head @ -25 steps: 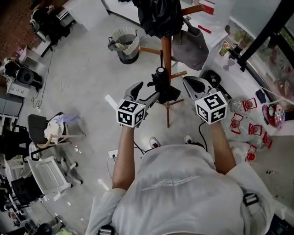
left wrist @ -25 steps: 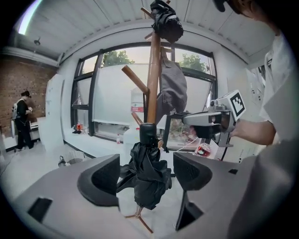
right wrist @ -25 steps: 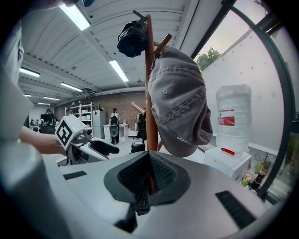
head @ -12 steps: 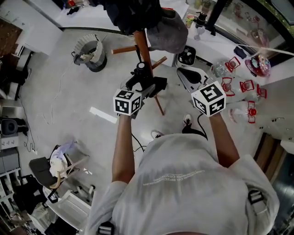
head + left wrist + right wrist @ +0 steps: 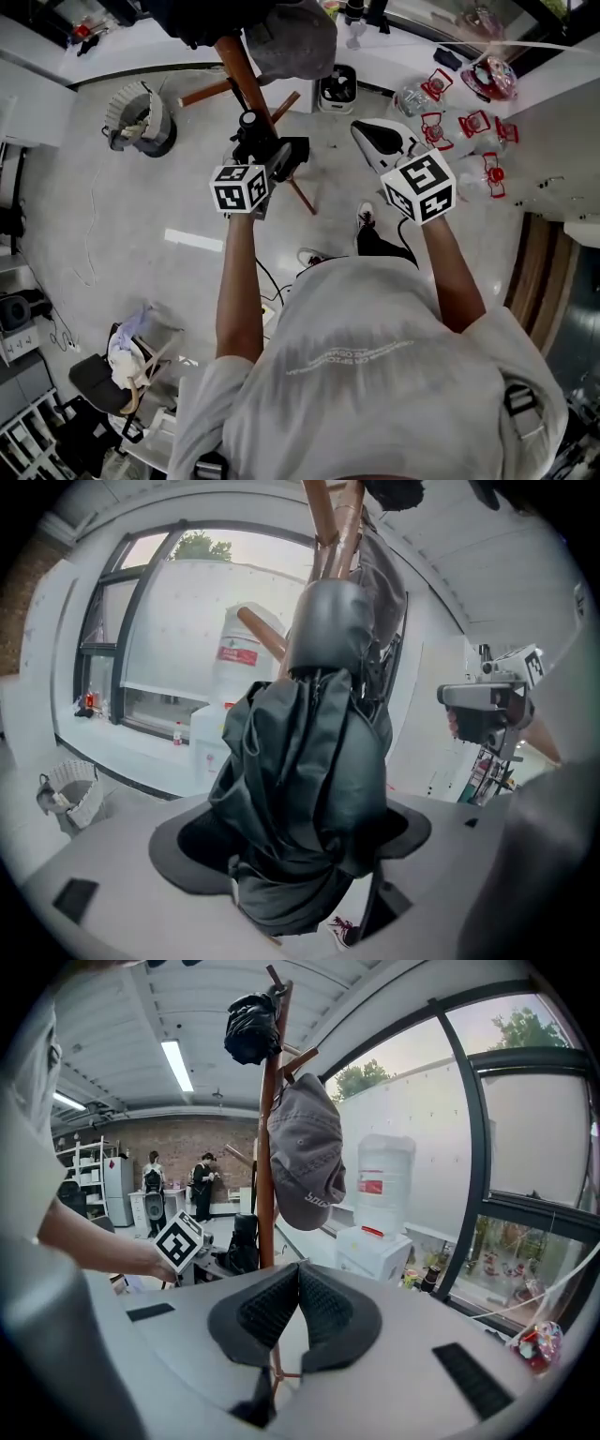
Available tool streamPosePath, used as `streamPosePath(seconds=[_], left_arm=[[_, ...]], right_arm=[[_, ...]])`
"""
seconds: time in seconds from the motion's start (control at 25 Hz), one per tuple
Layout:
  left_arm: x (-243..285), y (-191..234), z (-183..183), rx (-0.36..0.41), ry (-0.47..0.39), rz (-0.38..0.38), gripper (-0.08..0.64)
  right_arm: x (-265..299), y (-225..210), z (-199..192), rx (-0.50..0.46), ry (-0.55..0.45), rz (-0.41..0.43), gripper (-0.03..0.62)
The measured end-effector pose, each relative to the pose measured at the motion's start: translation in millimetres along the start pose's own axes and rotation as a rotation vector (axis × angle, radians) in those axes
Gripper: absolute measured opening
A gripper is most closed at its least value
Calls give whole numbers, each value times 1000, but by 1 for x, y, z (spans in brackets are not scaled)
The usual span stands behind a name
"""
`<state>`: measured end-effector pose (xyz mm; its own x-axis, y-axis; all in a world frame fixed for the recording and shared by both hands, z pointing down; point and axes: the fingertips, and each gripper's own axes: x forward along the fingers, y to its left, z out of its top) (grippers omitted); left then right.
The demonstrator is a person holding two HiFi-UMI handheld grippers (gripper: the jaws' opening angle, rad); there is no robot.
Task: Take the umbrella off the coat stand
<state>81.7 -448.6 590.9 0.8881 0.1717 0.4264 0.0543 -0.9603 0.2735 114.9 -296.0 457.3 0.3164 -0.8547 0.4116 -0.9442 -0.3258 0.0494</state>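
Left gripper (image 5: 275, 161) came closer to umbrella (image 5: 309, 799), jaws just widened around it, not pressing | right gripper (image 5: 298, 1283) clenched, empty | I feared a sideways pull could tip the coat stand (image 5: 266, 1147).

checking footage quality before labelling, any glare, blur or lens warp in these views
Left gripper view: heavy fisheye with dark corners; the bright window washes out behind the dark umbrella. Right gripper view: sharp, but the window frame bows with the lens; ceiling light glares mildly. Head view: even light, slightly soft, no hard shadows on the floor.
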Motion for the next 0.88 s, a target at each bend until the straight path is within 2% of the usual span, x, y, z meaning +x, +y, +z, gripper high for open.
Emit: streamPosePath(seconds=[0.2, 0.4, 0.72, 0.88], left_arm=[[3, 3, -3, -31, -25, 28, 344], [-3, 2, 0, 11, -21, 85, 297], [-17, -6, 27, 20, -64, 197, 279], [-32, 0, 35, -6, -62, 297, 272]], right_arm=[[-4, 4, 0, -12, -1, 9, 25], [-3, 2, 4, -22, -20, 39, 25], [8, -11, 16, -57, -67, 150, 25], [16, -14, 30, -77, -96, 213, 25]])
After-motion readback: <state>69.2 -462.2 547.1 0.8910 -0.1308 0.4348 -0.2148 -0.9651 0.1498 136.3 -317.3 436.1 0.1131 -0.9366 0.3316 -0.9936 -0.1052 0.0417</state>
